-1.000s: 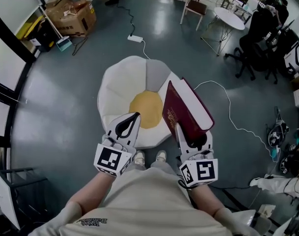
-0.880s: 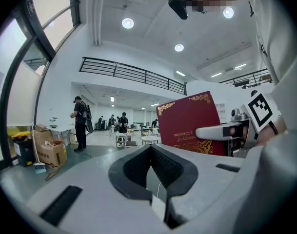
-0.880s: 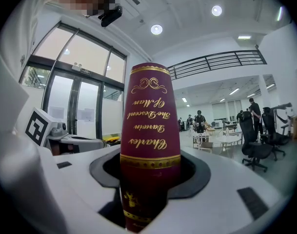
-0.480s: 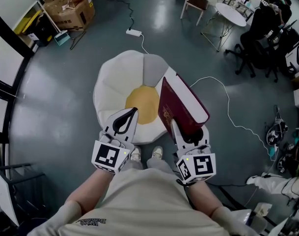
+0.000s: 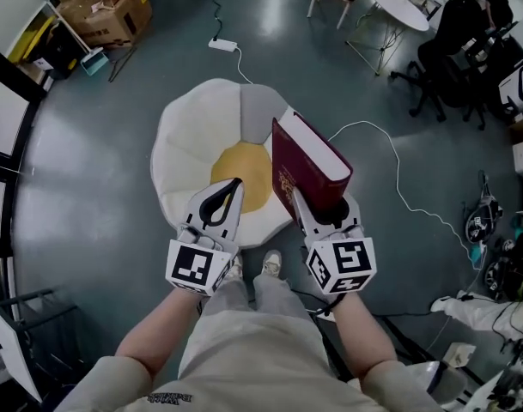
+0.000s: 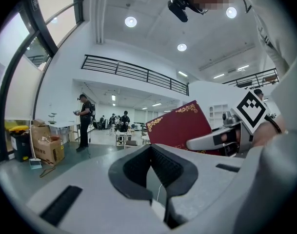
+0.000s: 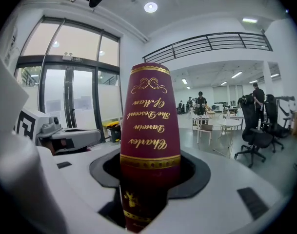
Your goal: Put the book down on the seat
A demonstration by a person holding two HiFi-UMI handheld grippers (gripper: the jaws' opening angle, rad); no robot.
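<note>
A thick dark red book (image 5: pixel 304 166) with gold lettering stands on edge in my right gripper (image 5: pixel 323 206), which is shut on its lower end. It hangs over the right side of the seat (image 5: pixel 188 144), a low white flower-shaped cushion with a yellow centre (image 5: pixel 244 174). In the right gripper view the book's spine (image 7: pixel 149 116) rises straight out of the right gripper (image 7: pixel 149 179). My left gripper (image 5: pixel 235 183) is shut and holds nothing, over the seat's near edge. The left gripper view shows the left gripper (image 6: pixel 157 174) with the book (image 6: pixel 180 128) to its right.
My shoes (image 5: pixel 270 264) stand at the seat's near edge. A white cable (image 5: pixel 390 170) curves over the floor to the right, and a power strip (image 5: pixel 221 45) lies beyond the seat. Cardboard boxes (image 5: pixel 102 11) sit far left, a round table (image 5: pixel 398 7) and office chairs (image 5: pixel 467 24) far right.
Both grippers have moved forward and down towards the seat. The book has come further over the seat's right side, still gripped by the right gripper.
</note>
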